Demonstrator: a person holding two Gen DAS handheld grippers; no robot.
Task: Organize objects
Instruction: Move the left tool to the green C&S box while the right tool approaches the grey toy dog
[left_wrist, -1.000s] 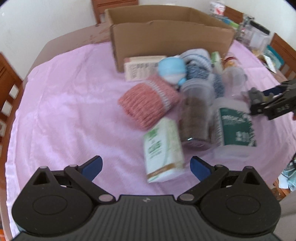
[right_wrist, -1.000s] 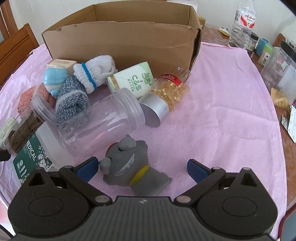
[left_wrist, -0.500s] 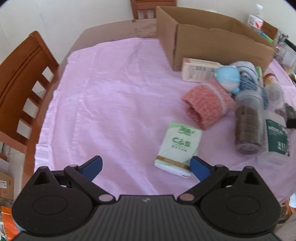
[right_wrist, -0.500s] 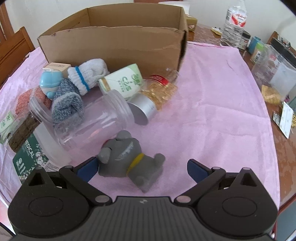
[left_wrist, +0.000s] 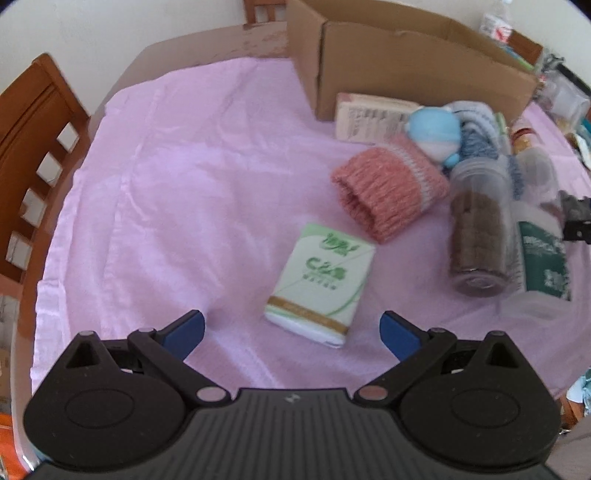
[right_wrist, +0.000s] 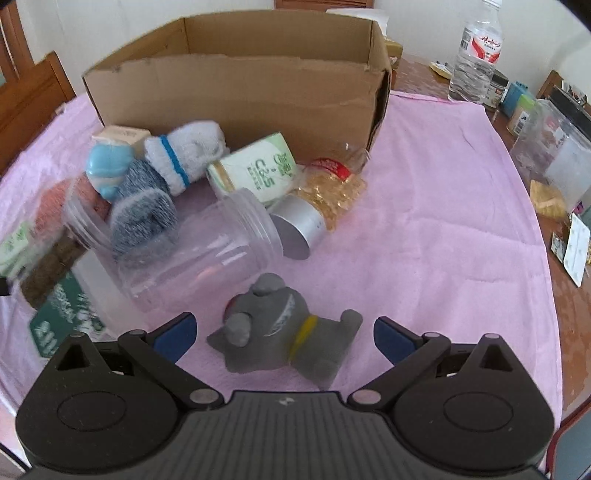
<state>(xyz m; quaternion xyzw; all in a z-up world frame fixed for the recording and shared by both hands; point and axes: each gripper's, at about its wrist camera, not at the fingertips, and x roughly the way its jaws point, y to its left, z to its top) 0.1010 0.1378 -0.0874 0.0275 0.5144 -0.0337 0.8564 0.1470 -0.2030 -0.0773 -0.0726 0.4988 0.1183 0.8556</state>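
A cardboard box (left_wrist: 406, 70) (right_wrist: 236, 88) stands open at the back of the pink cloth (left_wrist: 184, 192). In front of it lies a pile: a green-and-white tissue pack (left_wrist: 321, 284), a pink knitted sleeve (left_wrist: 388, 184), a jar of brown pellets (left_wrist: 480, 232), a blue figurine (right_wrist: 107, 170), socks (right_wrist: 184, 155), an empty clear jar (right_wrist: 192, 258) and a capsule bottle (right_wrist: 325, 192). My left gripper (left_wrist: 291, 328) is open just short of the tissue pack. A grey toy cat (right_wrist: 284, 328) lies on its side between the fingers of my open right gripper (right_wrist: 282, 332).
A wooden chair (left_wrist: 29, 147) stands at the table's left. On the bare wood at the right are a water bottle (right_wrist: 476, 55), small jars and a clear plastic container (right_wrist: 554, 147). A green medical pack (right_wrist: 62, 317) lies at the pile's near left.
My left gripper swung left, then came back right and closer to the tissue pack. The grey cat tipped from upright onto its side between my right gripper's fingers.
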